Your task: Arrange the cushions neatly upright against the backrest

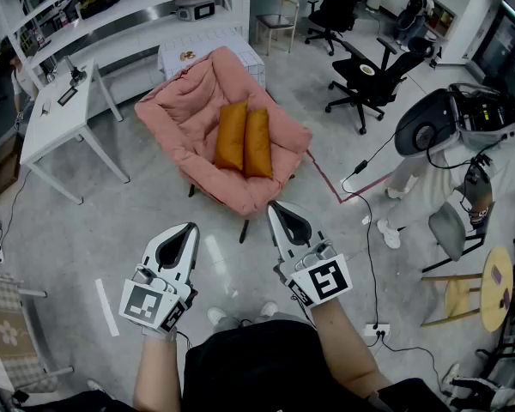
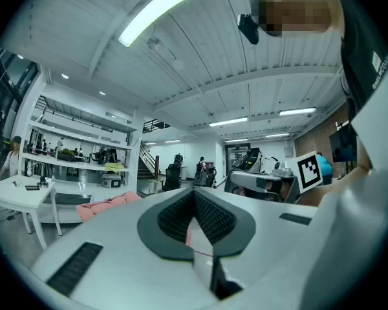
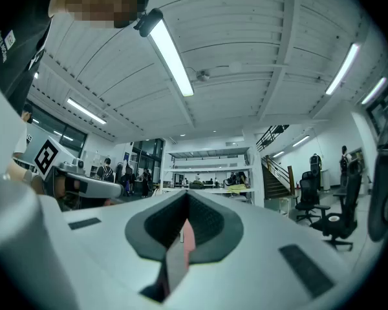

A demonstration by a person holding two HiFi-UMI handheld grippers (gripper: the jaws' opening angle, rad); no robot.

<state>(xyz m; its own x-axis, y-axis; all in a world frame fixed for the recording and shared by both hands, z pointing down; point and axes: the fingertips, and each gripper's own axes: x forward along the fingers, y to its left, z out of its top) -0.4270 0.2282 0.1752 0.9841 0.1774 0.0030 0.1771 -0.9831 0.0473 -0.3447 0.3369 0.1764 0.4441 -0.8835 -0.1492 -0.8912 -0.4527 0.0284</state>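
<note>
Cushions (image 1: 244,140), two orange, sit side by side in pink chair (image 1: 176,110), frame centre. Left hand-held gripper (image 1: 189,233) & right hand-held gripper (image 1: 277,212): jaws pressed together, empty, well short, lower frame. Risk: reaching in w/ jaws unopened would likely shove the cushions flat.

Two orange cushions (image 1: 232,136) sit side by side and touching in the hollow of a pink padded chair (image 1: 176,114), laid lengthwise with their upper ends toward its backrest. Nearer the camera and well short of the chair, the left tool (image 1: 189,228) and right tool (image 1: 273,206) are held out over the grey floor, each with jaws together and nothing between them. A white surface (image 1: 56,118) stands left of the chair, and black office chairs (image 1: 369,75) stand to its right.
</note>
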